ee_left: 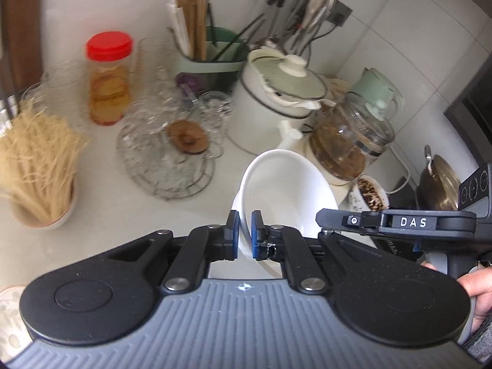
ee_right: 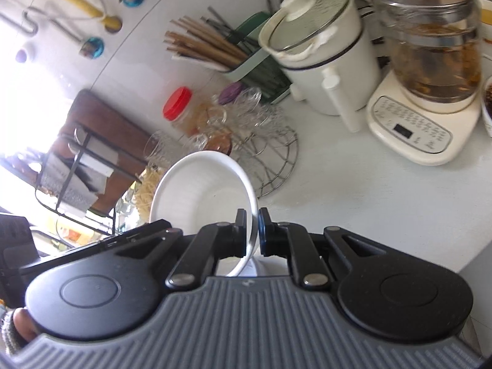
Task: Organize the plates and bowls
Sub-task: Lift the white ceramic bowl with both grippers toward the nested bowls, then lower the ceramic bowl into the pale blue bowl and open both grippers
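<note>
While left gripper (ee_left: 245, 230) and right gripper (ee_right: 252, 233) each clamp a white bowl (ee_left: 286, 190) rim, carry level, clear of the glass kettle (ee_left: 353, 135).

Plain white bowl (ee_left: 286, 184), jar (ee_left: 107, 80) with a red lid and amber contents, mint-green lid on a cream pot (ee_left: 276, 92), brown chopsticks (ee_left: 193, 21) in a green holder, blue pads (ee_left: 255, 230) on black grippers, grey ribbed body.
</note>
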Demonstrator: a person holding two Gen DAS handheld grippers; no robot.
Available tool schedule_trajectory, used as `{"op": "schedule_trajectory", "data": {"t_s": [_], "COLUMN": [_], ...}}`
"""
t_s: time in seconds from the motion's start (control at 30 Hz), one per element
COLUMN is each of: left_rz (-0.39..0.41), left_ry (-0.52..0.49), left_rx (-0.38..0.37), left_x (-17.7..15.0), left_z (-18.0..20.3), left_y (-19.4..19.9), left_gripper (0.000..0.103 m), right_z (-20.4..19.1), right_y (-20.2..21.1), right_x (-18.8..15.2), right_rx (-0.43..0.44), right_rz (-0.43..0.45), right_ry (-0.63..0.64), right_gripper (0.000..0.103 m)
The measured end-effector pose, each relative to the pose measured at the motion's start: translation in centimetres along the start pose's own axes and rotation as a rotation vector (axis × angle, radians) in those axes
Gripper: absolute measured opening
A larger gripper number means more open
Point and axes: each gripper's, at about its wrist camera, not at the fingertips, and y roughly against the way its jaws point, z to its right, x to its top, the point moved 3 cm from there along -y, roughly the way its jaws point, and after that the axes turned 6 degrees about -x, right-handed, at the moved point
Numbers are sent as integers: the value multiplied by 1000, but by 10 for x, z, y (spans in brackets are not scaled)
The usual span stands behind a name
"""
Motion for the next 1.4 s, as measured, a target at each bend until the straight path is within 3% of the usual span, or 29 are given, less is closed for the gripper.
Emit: {"op": "schedule_trajectory", "data": {"t_s": [0.43, 0.77, 0.97, 1.4], "left_rz": [11, -28, -75, -115], "left_ry": [152, 218, 225, 264], "left_rx": [59, 85, 114, 150], "left_x": [-44, -72, -81, -85], "left_z": [-65, -99, -111, -111], "left_y": [26, 16, -1, -18], "left_gripper": [9, 9, 9, 10], "right_z": [-51, -63, -71, -60], "right_y": [-48, -80, -99, -117], "right_x": [-37, -62, -73, -76], "right_rx": [-39, -99, -151, -174], "right_rz": [-126, -210, -232, -283], "right_ry": [168, 240, 337, 350], "right_gripper": [11, 11, 11, 12]}}
